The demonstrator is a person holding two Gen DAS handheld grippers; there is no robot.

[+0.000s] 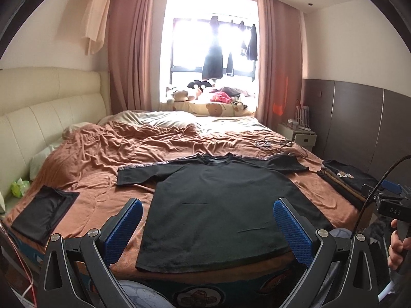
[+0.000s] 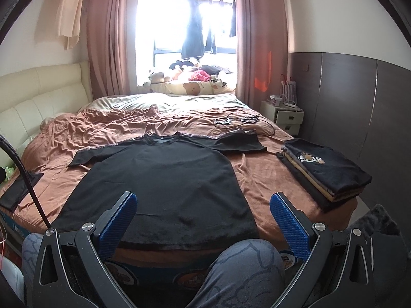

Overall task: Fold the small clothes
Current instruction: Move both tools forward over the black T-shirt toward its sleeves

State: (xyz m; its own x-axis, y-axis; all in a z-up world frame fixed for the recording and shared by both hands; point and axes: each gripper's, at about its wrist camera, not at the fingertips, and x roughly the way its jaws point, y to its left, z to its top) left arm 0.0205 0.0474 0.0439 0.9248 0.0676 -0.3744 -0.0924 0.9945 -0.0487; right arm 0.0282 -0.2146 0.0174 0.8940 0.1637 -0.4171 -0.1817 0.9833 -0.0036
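Daylight is pouring through the window [image 1: 213, 33], washing it out to white between pink curtains [image 1: 131, 51] hanging at either side. A bed [image 1: 159, 138] with a rumpled brown cover is filling the room, its cream padded headboard [image 1: 46, 107] standing along the left wall. A white nightstand [image 2: 285, 115] is sitting against dark wall panels [image 2: 359, 107] on the right.
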